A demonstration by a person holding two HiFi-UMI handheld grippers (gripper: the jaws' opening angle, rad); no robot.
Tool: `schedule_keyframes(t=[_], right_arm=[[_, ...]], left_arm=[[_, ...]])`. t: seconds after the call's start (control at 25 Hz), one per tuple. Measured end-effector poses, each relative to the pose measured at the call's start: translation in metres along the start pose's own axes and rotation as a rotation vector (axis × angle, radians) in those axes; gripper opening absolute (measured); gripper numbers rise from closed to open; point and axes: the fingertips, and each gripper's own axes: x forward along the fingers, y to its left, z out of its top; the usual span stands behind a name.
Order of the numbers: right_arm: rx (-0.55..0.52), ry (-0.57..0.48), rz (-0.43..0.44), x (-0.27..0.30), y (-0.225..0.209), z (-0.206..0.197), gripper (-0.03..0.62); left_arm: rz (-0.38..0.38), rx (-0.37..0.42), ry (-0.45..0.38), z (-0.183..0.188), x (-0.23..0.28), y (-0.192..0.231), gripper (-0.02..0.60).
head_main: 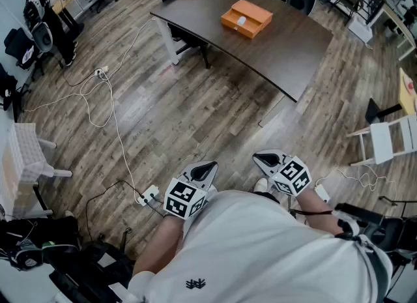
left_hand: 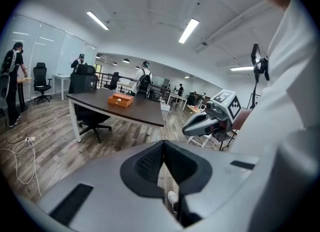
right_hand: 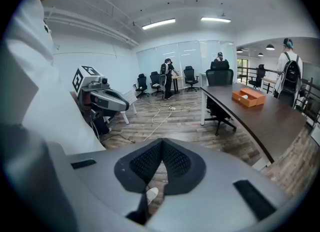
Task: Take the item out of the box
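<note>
Both tools clenched on nothing here, left tool (head_main: 207,167) and right tool (head_main: 264,159) tucked close to our body. The orange box (head_main: 246,18) sits well ahead on the worktop (head_main: 293,51), roughly centred between them, neither hand clearly nearer.

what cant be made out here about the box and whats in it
- The item in the orange box: too small and far in every view; only a pale speck in the head view.
- Whether its lid is open: too small to tell.
- The person's feet: head view, mostly hidden by the white shirt.
</note>
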Motion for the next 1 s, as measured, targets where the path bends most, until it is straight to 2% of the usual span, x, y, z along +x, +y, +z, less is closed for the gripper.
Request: schedule_keyframes(t=[0.28, 0.48, 0.72, 1.0], right_arm=[[-0.007, 0.015, -0.003, 0.041, 0.024, 0.012, 0.002], [0.011, 0.04, -0.007, 0.05, 0.02, 0.016, 0.002], [0.037, 0.031, 0.003, 0.074, -0.027, 0.033, 0.002], [0.024, -0.023, 0.044, 0.121, -0.117, 0.099, 0.003]], left_arm=[[-0.008, -0.006, 0.016, -0.026, -0.029, 0.036, 0.011], [-0.038, -0.023, 0.027, -0.025, -0.02, 0.051, 0.011], [-0.038, 0.009, 0.016, 0.011, 0.015, 0.08, 0.011], [0.037, 0.006, 0.033, 0.077, 0.056, 0.149, 0.011]])
